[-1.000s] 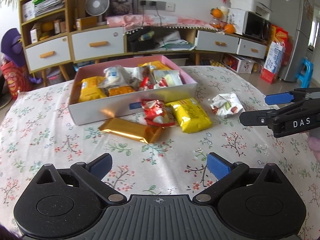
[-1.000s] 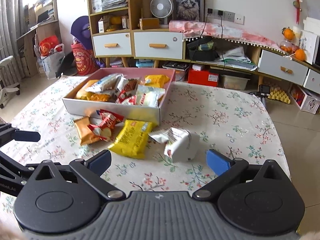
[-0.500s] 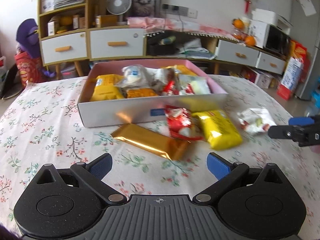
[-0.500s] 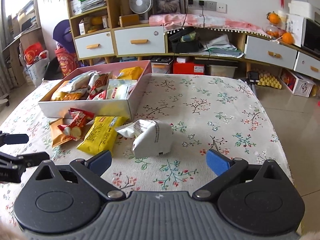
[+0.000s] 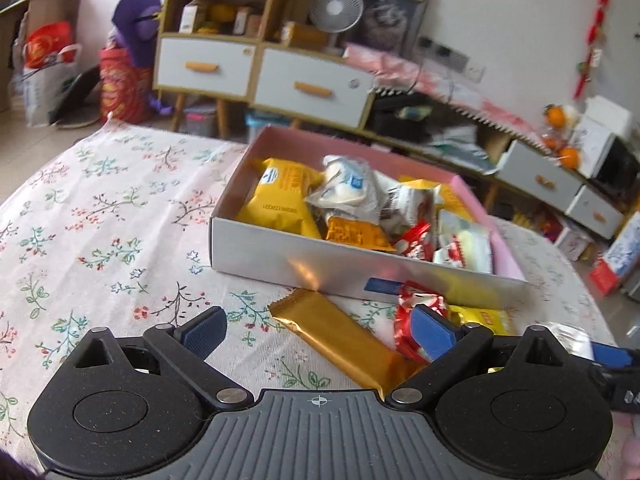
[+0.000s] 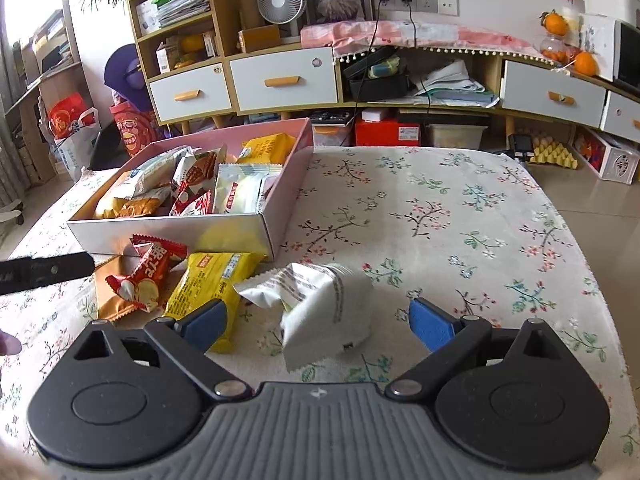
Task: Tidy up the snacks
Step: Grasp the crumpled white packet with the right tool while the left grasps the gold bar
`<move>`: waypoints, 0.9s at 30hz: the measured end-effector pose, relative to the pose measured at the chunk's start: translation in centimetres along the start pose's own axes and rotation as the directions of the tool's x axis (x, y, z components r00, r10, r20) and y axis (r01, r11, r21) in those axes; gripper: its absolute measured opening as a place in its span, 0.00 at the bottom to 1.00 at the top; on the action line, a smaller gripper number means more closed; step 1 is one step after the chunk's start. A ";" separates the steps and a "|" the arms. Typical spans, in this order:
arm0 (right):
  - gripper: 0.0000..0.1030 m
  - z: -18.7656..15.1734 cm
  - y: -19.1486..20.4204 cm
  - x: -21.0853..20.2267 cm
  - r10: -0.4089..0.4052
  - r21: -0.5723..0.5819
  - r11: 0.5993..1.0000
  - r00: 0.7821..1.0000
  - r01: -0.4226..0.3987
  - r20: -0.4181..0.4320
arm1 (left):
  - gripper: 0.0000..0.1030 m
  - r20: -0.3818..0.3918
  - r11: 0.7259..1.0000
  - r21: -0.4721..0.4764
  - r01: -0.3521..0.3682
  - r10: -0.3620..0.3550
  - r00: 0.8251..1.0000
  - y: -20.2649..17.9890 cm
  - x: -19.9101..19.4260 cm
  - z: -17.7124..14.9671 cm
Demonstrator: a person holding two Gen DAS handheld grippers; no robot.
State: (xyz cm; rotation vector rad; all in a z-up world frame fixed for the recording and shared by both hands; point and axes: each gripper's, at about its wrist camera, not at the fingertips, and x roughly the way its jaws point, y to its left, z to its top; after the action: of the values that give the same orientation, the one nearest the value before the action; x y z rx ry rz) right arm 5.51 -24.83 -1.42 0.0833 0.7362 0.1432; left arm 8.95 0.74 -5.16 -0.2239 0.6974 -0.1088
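Left view, lower centre: left gripper (image 5: 318,326), fingers wide, over the gold bar (image 5: 344,342); right view alone shows the white packet (image 6: 320,312) between the right gripper (image 6: 318,322)'s wide fingers, on the desk (image 6: 460,216).

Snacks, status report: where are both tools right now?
Left tool open over gold bar. Right tool open around white packet, not gripped. Box part filled; red and yellow packets outside.

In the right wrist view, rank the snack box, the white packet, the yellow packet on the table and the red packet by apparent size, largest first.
1. Snack box.
2. White packet and yellow packet: alike; the white one lies nearer the camera, so unranked.
3. Red packet.
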 end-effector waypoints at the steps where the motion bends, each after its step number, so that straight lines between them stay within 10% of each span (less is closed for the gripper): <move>1: 0.94 0.1 0.0 0.1 0.000 0.002 1.000 1.000 0.000 -0.002 | 0.95 -0.008 1.000 -0.003 -0.018 0.017 1.000 -0.2 0.3 0.1; 12: 0.89 0.1 -0.2 1.2 -0.031 0.017 0.999 0.999 0.031 -0.030 | 0.84 -0.109 0.983 0.131 -0.127 0.141 0.984 -2.1 1.6 -1.2; 27: 0.67 -0.1 0.5 2.5 -0.079 -0.067 0.995 0.996 0.076 -0.040 | 0.36 -0.097 0.968 0.240 -0.075 0.101 0.990 -0.9 0.7 -1.1</move>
State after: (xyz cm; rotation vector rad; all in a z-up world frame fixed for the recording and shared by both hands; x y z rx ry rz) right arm 7.28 -23.94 -3.08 -0.0110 0.7753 0.0956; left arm 8.79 -0.44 -6.17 0.0417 0.7949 -0.1187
